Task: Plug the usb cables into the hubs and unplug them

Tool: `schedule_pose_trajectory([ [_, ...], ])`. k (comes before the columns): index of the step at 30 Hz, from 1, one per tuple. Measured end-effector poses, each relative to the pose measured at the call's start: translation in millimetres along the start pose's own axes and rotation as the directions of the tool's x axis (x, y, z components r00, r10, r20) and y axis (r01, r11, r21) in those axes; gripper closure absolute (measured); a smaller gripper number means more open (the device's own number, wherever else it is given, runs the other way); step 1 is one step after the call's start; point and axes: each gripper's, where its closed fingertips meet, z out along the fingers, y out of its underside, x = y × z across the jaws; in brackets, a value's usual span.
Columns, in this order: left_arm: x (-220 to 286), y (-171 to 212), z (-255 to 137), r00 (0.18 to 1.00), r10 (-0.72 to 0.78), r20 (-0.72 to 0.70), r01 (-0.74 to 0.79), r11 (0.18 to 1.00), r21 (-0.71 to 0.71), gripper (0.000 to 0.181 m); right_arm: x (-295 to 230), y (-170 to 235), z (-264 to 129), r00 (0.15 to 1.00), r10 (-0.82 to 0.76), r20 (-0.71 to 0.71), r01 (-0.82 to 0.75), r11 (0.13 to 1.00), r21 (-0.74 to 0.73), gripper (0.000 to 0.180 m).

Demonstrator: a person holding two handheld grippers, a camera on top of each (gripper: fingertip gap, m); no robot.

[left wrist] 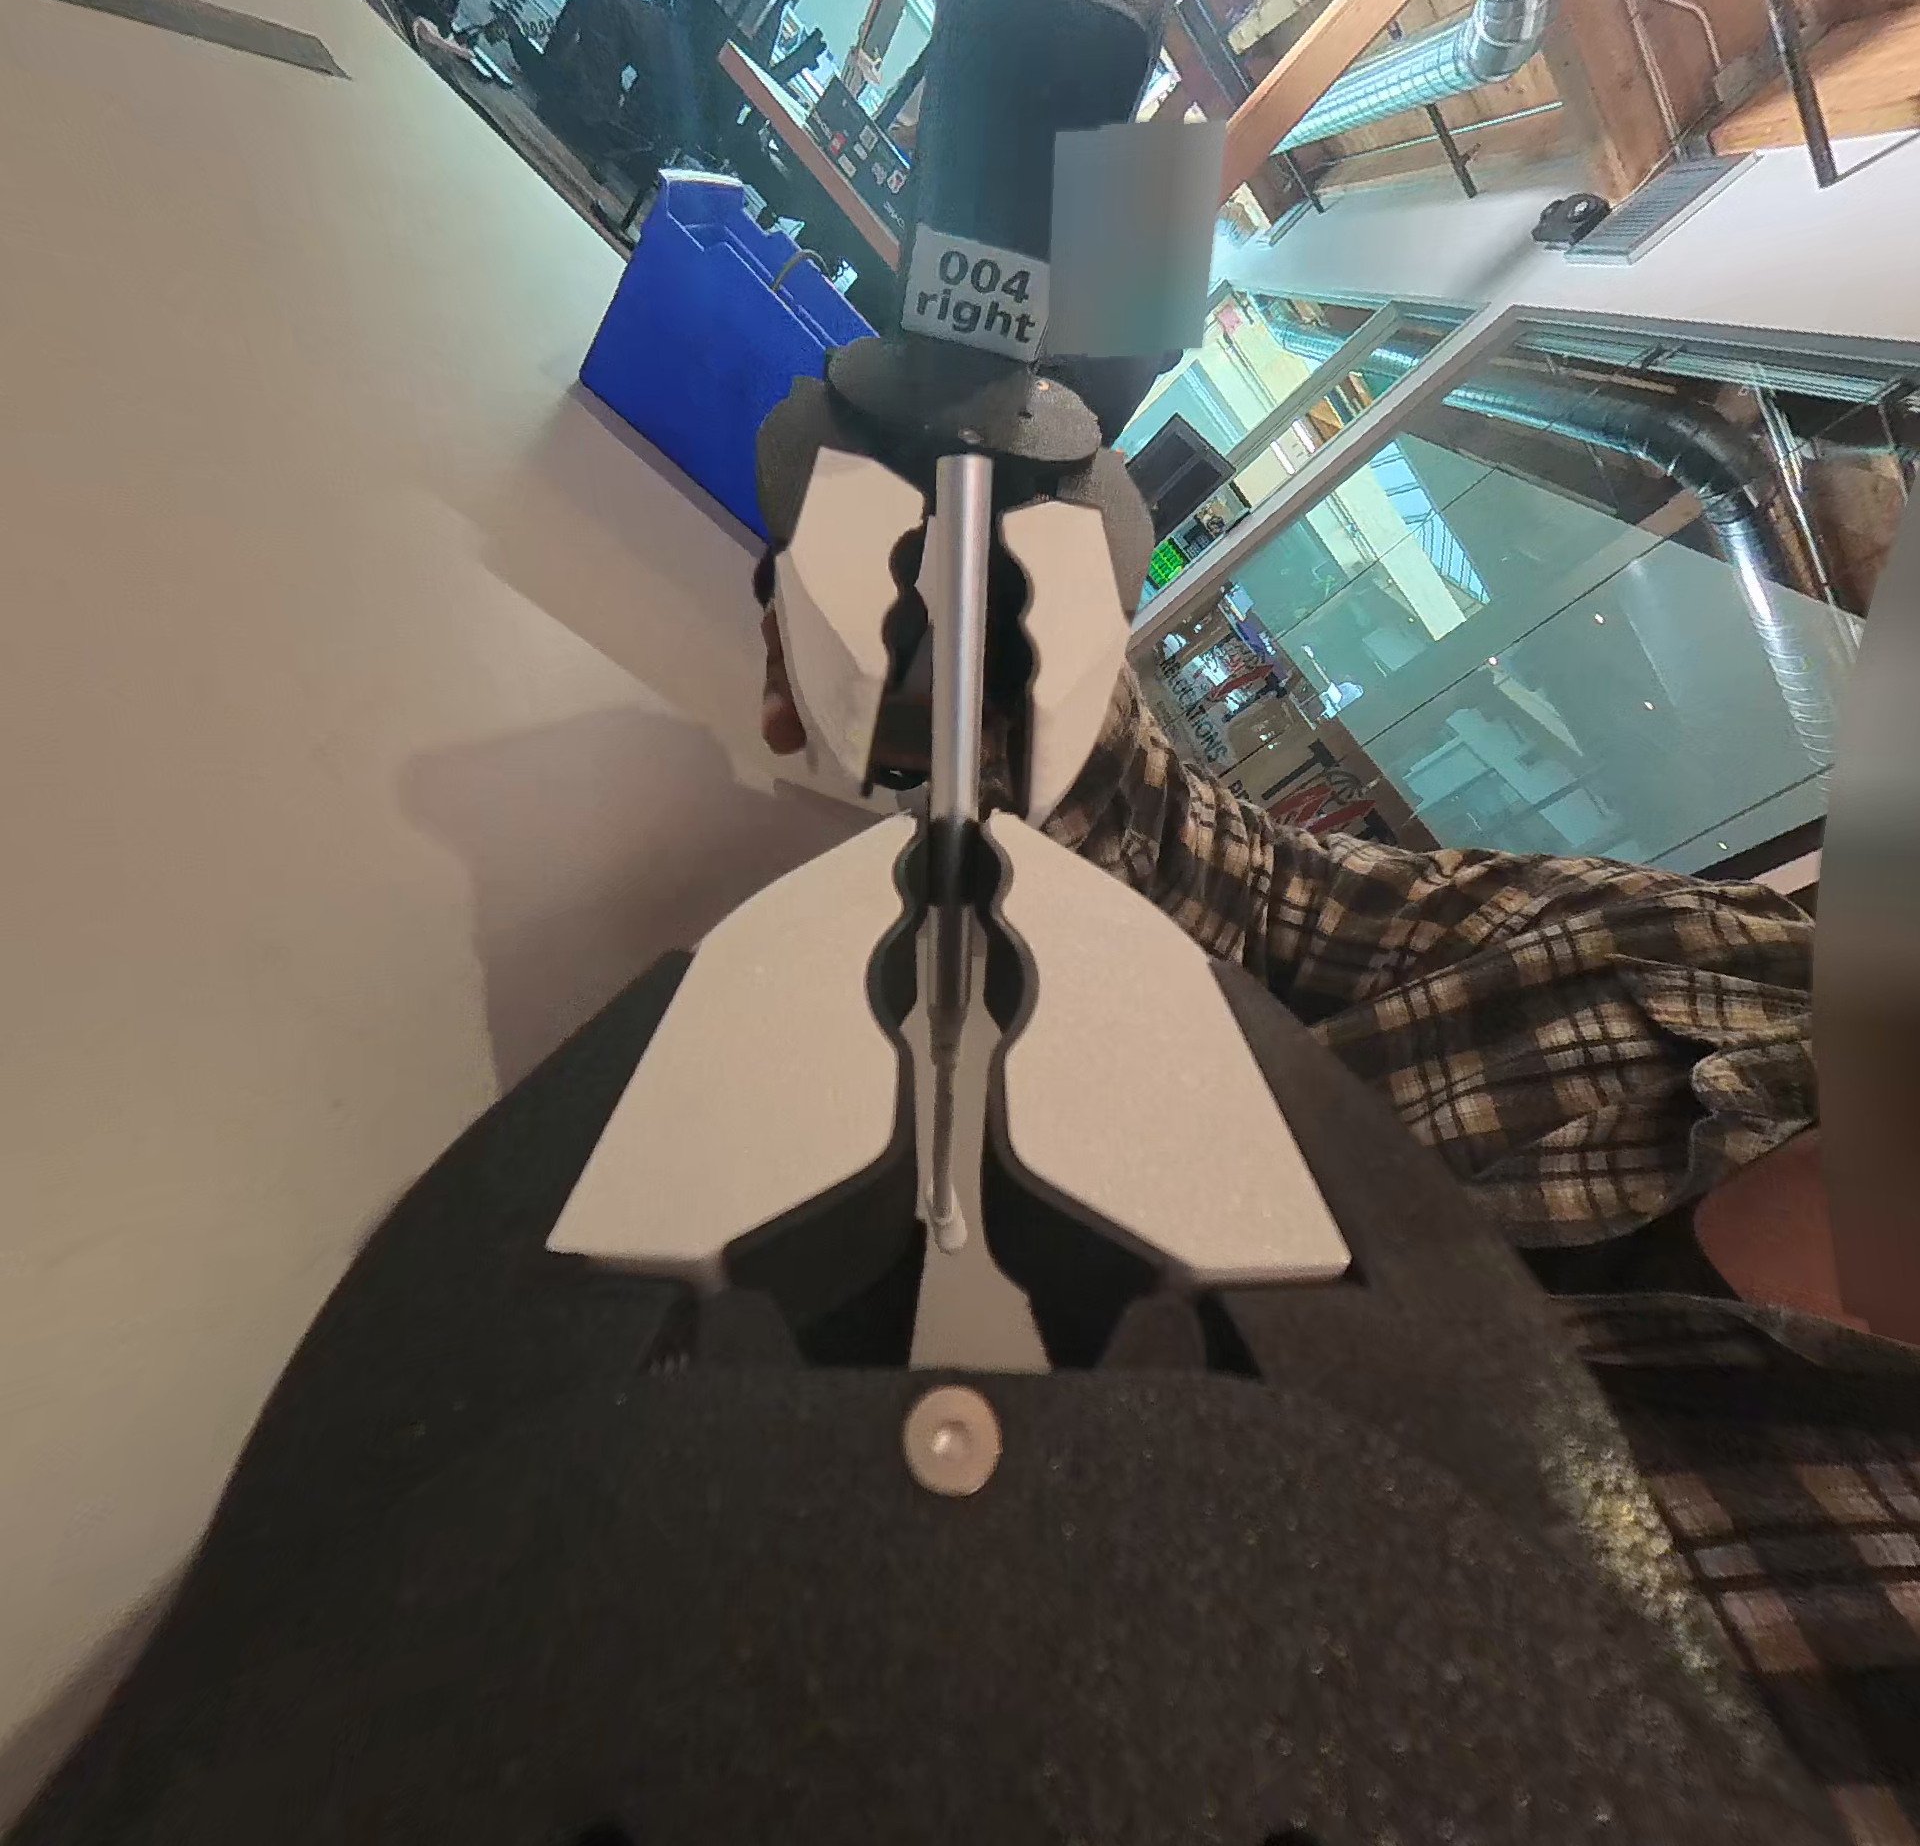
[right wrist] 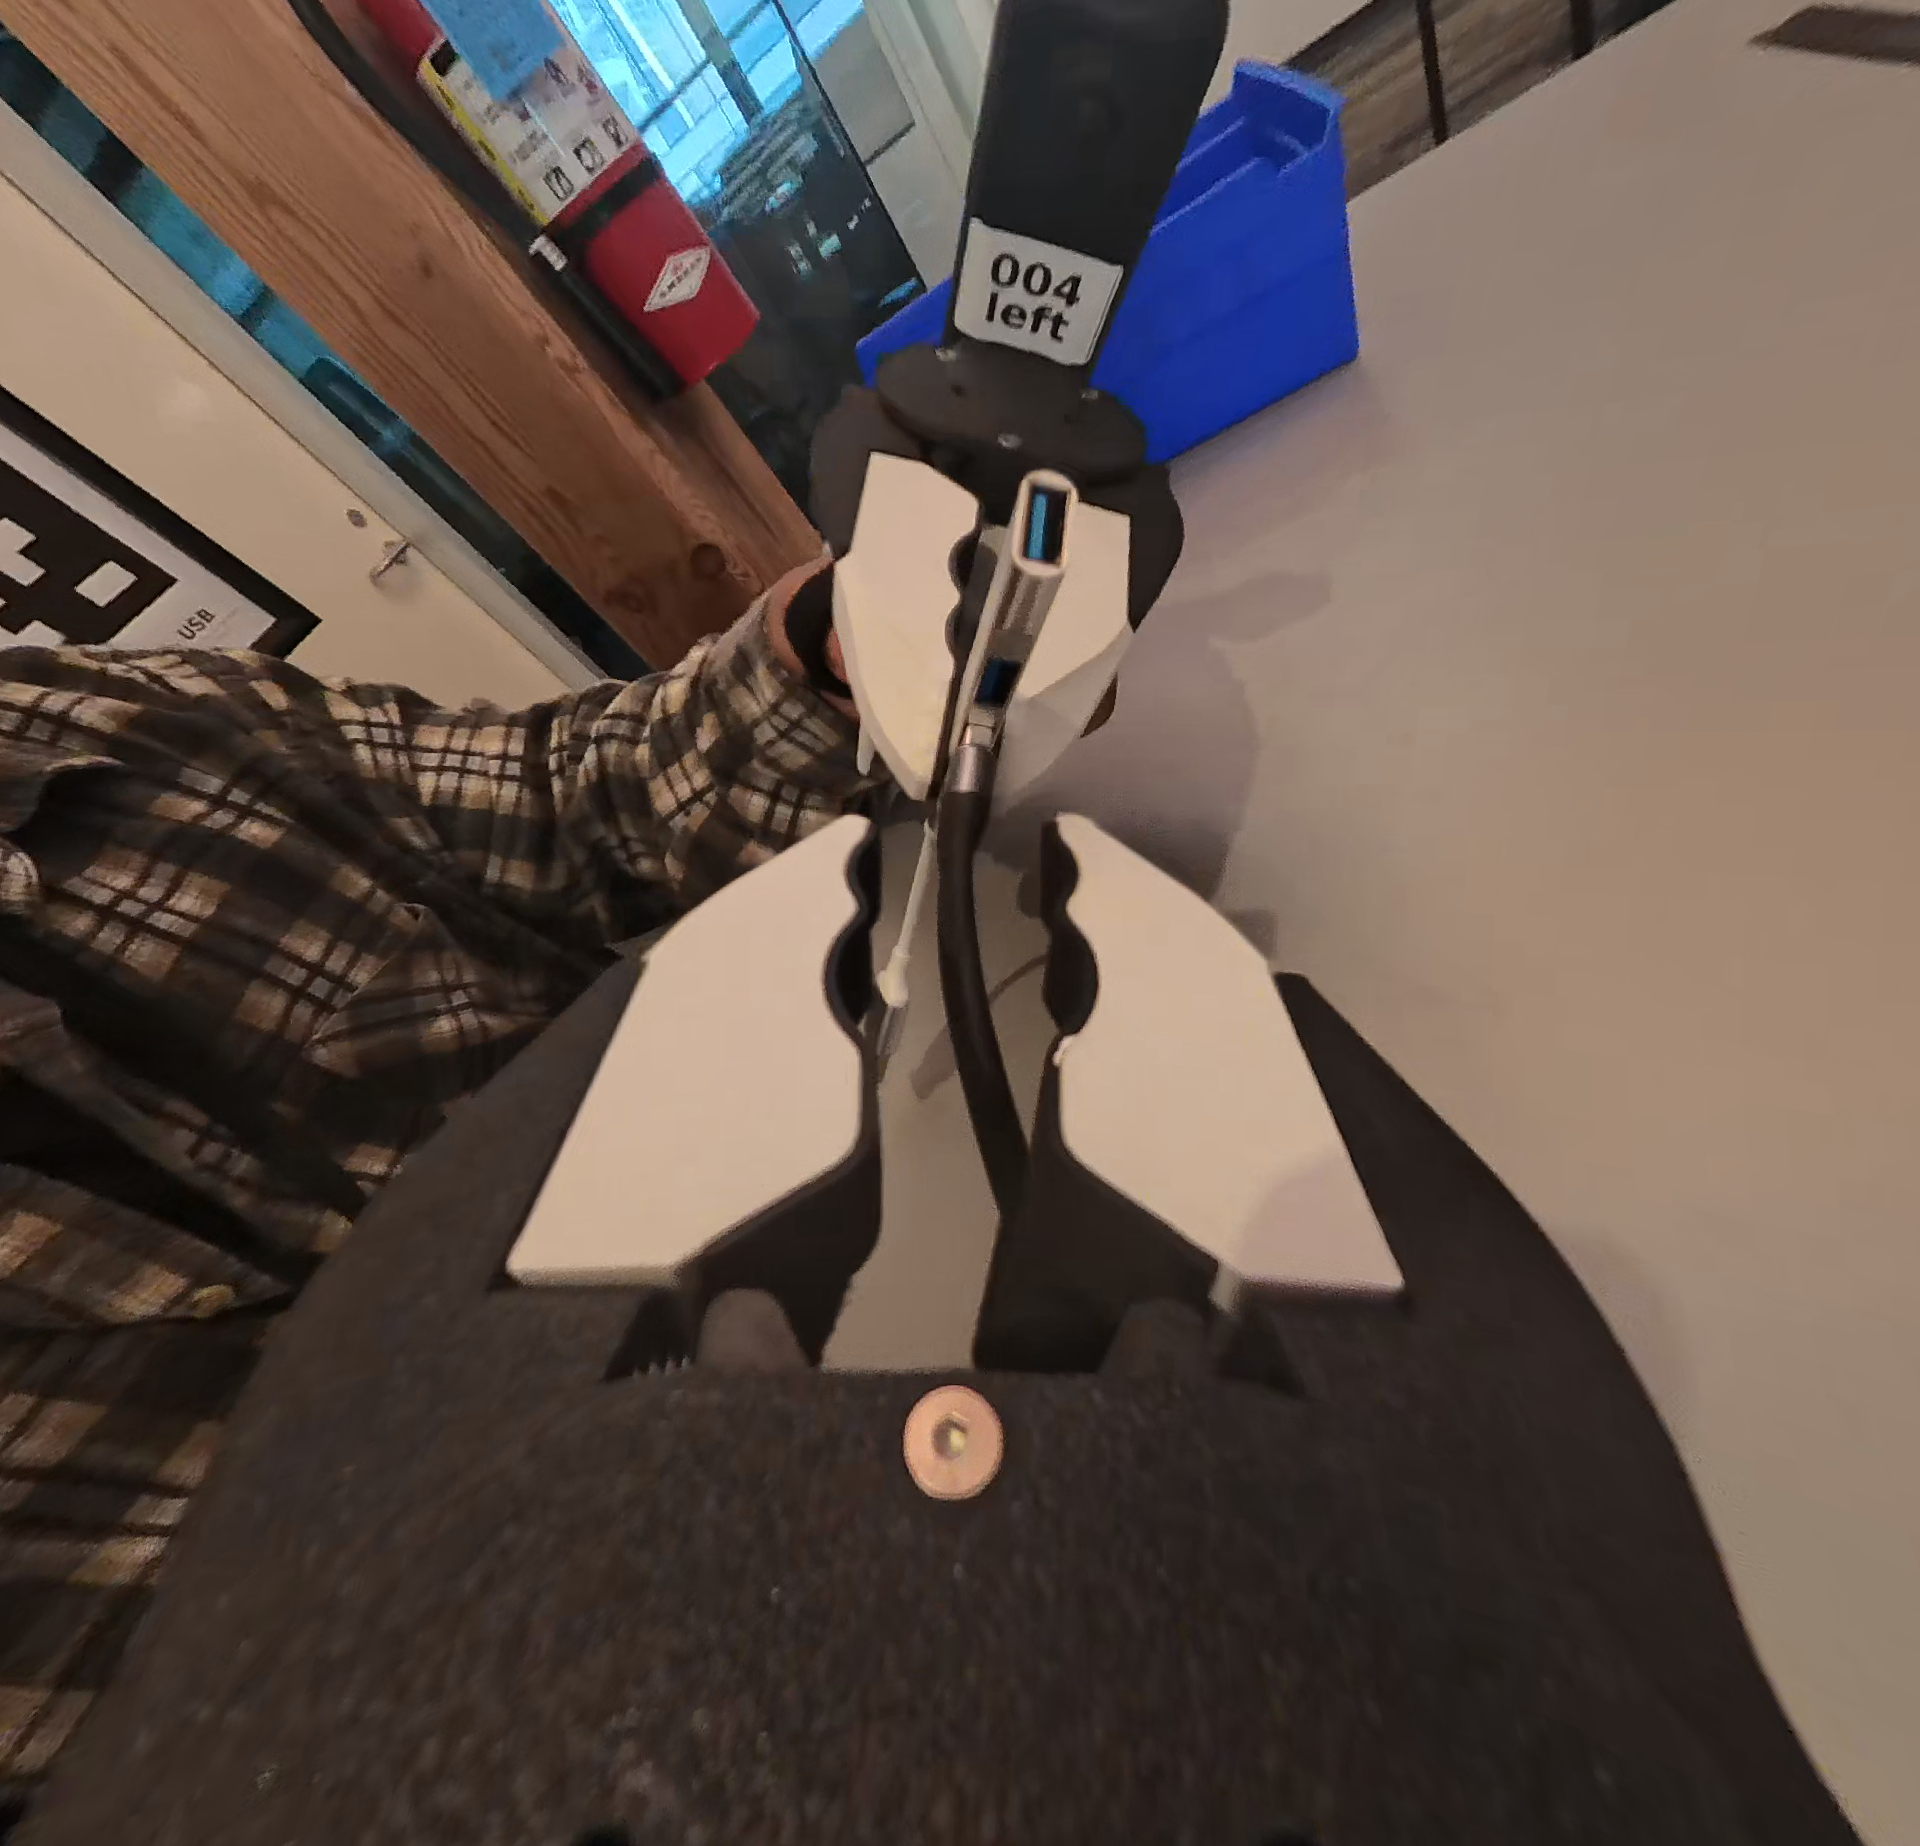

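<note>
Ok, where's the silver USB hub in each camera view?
Left wrist view: USB hub dead centre, edge-on, rising from the left tool's tips.
Right wrist view: hub upper centre, blue ports showing, between the left tool's fingers.
Shared landmark: blue bin, behind the far tool in both.

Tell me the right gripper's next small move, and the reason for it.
Probably close the right gripper on the black cable. Its jaws stand open with that cable running between them ungripped, while the left gripper is shut on the silver hub, whose visible blue ports look empty.
</note>
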Motion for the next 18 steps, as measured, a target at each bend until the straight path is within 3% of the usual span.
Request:
schedule_pose_trajectory([
  [3, -1, 1, 1, 1.0, -0.004, -0.005, 0.004, 1.0, 0.0, 0.174, 1, 3, 3, 1.0, 0.005, -0.002, -0.005, 1.0, -0.012, 0.172],
  [9, 1, -8, 1, 1.0, 0.009, 0.01, -0.01, 0.997, 0.078, 0.174, 0, -1, 0, 0.996, 0.083, 0.024, -0.083, 0.996, 0.009, 0.173],
  [18, 1, -21, 4, 0.994, 0.067, 0.087, -0.081, 0.981, 0.174, 0.174, 3, -6, -8, 0.998, 0.057, -0.006, -0.056, 0.996, 0.073, 0.174],
])
